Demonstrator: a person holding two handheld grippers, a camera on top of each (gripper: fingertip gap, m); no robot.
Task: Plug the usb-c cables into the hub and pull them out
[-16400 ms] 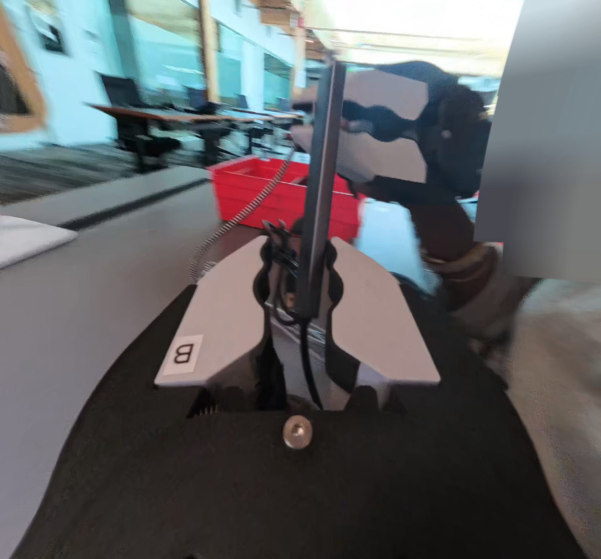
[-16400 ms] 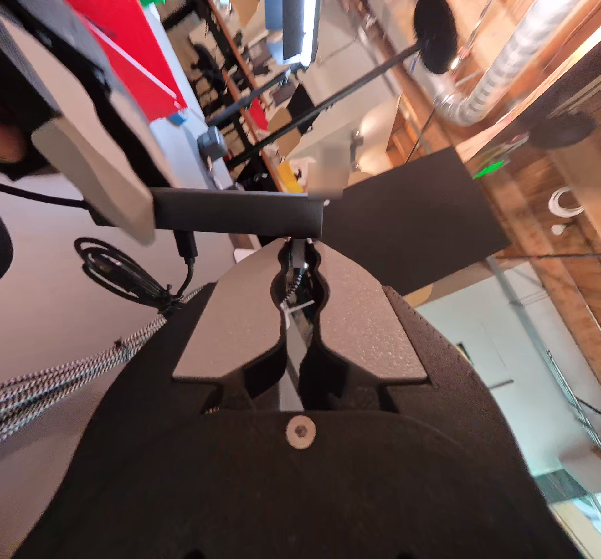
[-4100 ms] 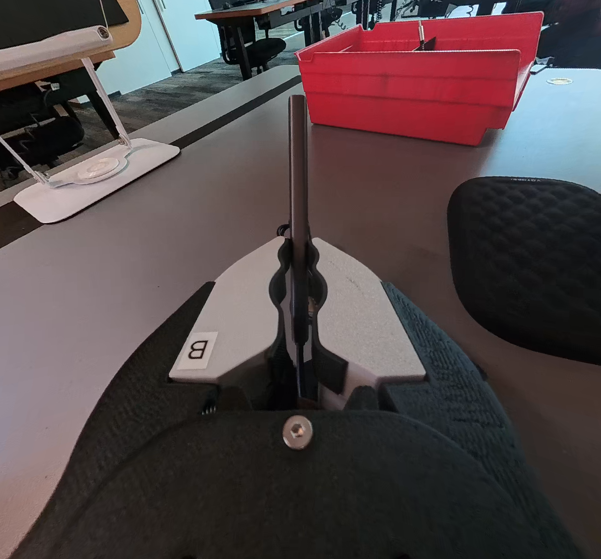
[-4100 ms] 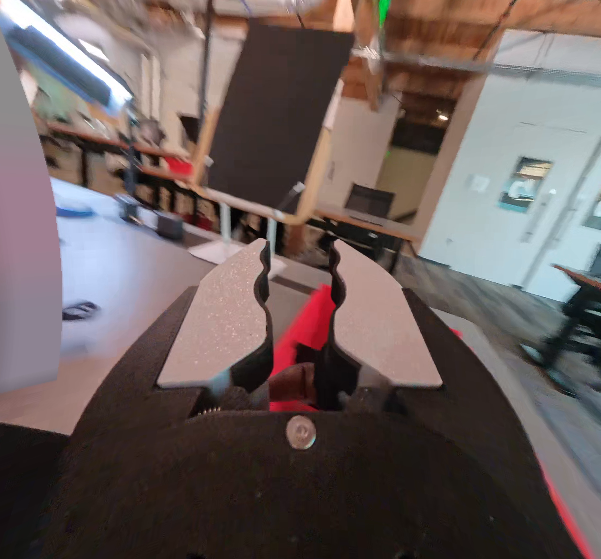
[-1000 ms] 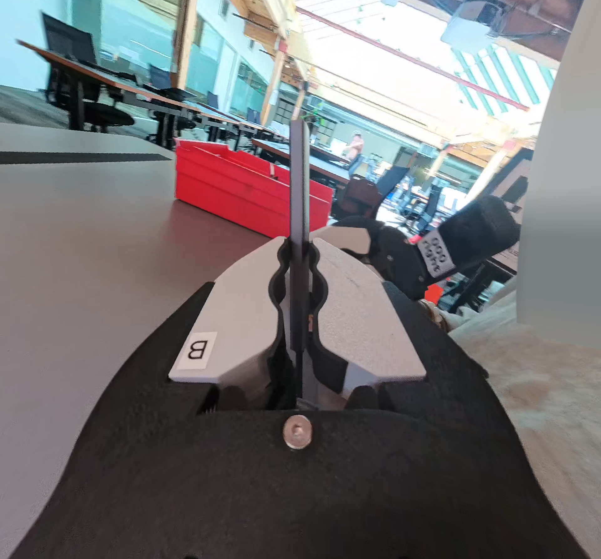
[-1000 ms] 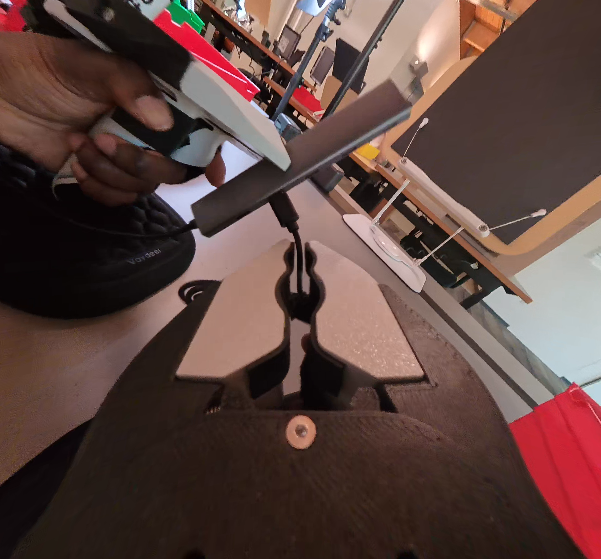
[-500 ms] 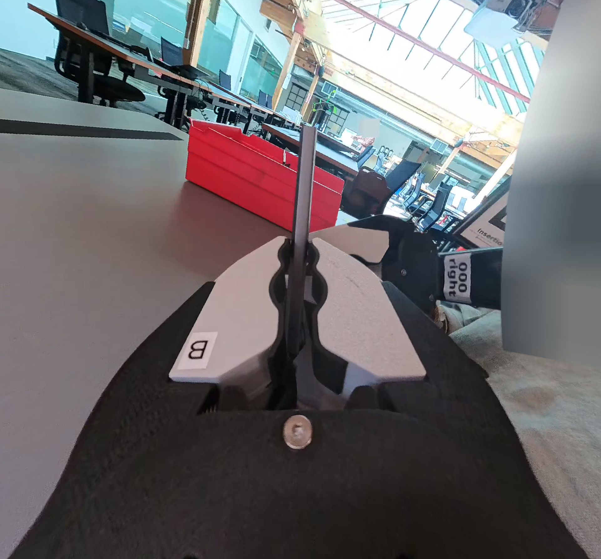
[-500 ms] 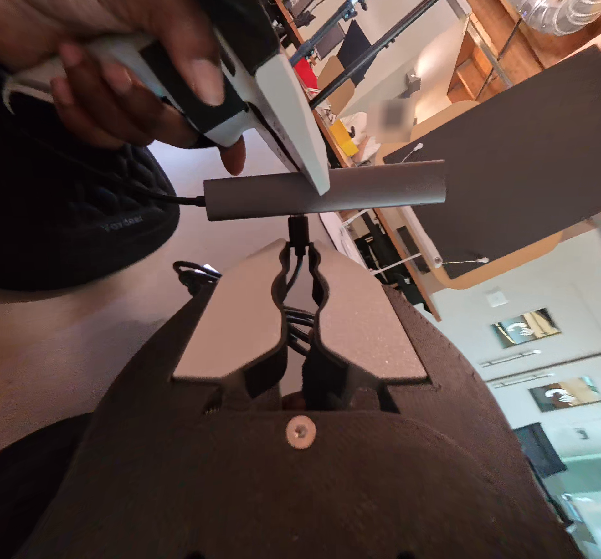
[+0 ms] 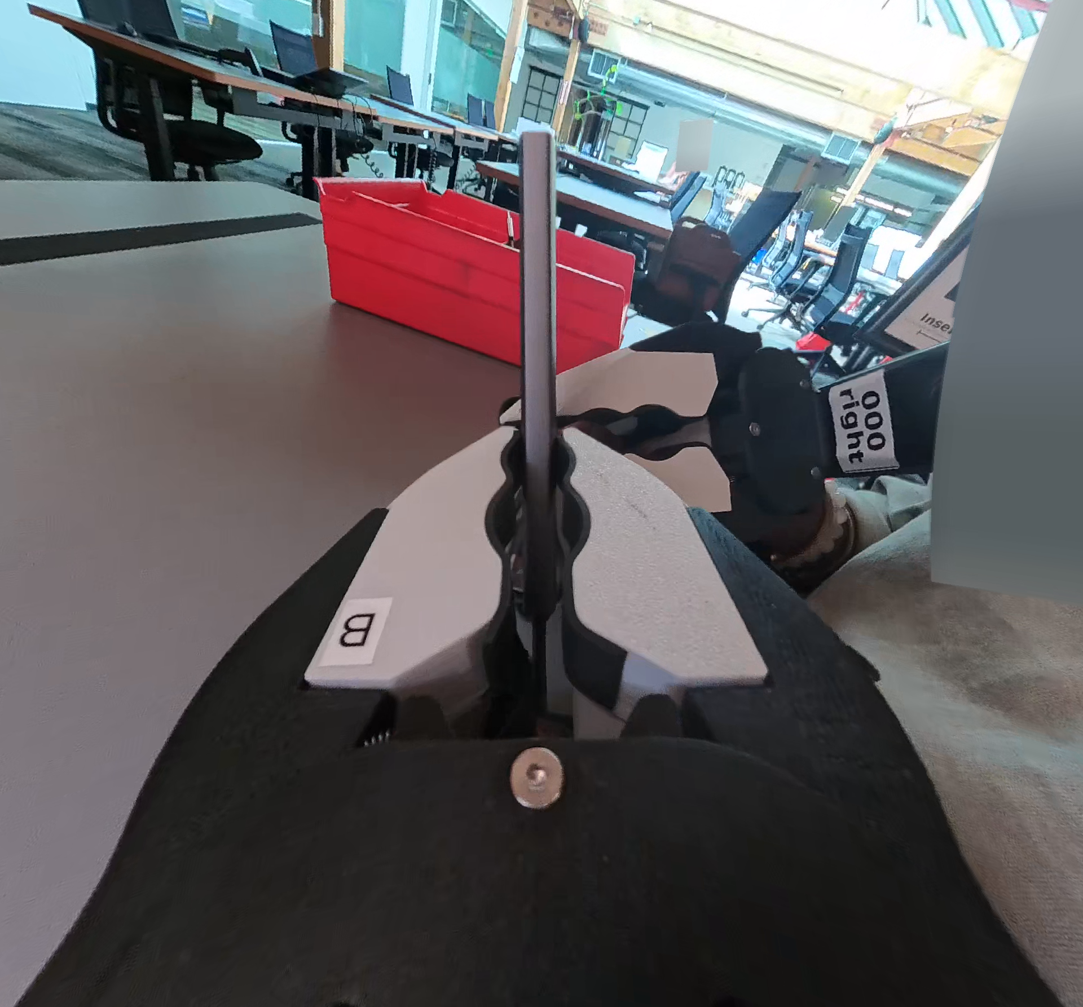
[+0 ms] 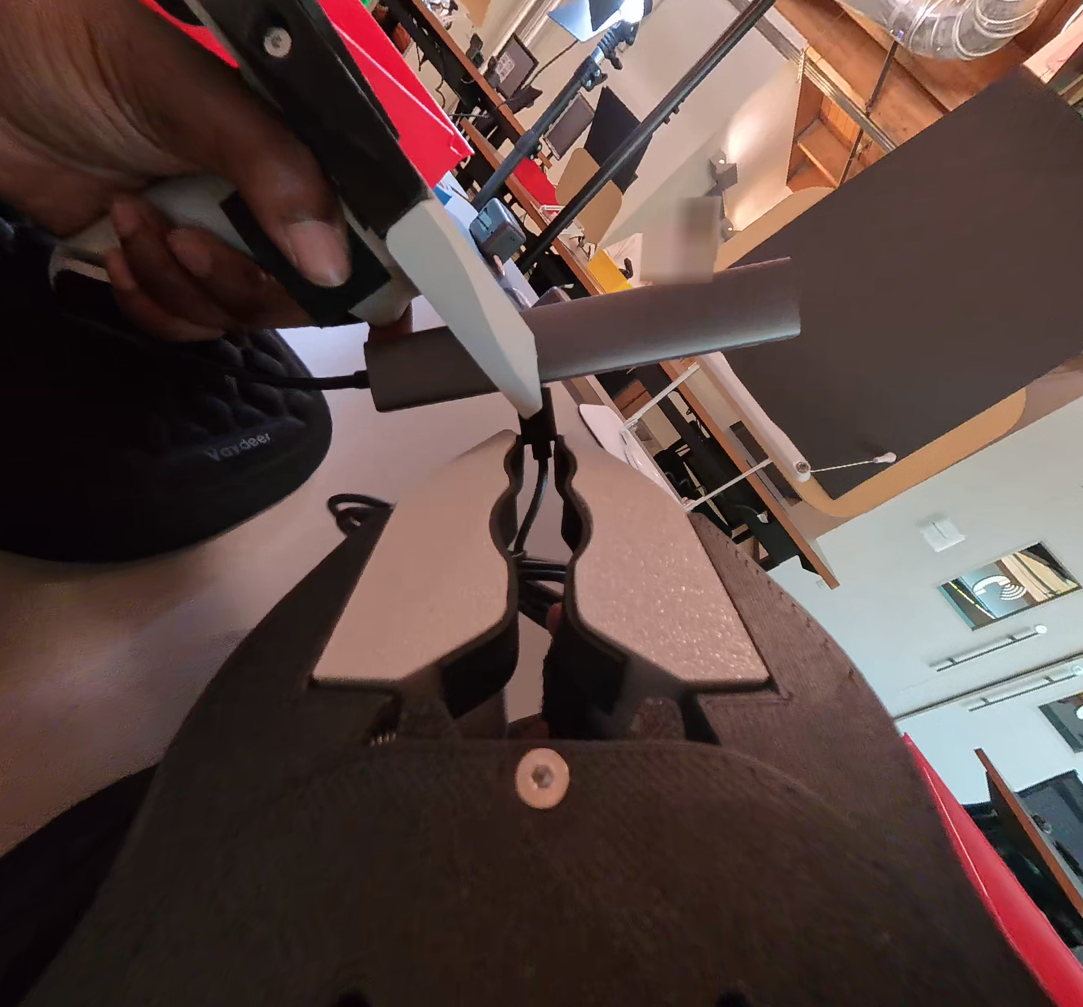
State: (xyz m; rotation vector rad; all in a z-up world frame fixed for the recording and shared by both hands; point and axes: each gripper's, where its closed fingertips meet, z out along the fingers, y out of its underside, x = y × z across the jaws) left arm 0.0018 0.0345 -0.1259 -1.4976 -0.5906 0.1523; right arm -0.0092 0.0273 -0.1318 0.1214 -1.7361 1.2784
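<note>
Your left wrist camera sits low, looking along its fingers across the table [image 9: 176, 393] toward the red bin [image 9: 422, 276]. Your right camera tilts up, close under the hub [image 10: 644, 328]. Both views share the hub.

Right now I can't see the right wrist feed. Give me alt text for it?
The right gripper pinches a black USB-C plug right at the underside of the grey hub, which the left gripper holds level above the table. A hand grips that left gripper.
</note>
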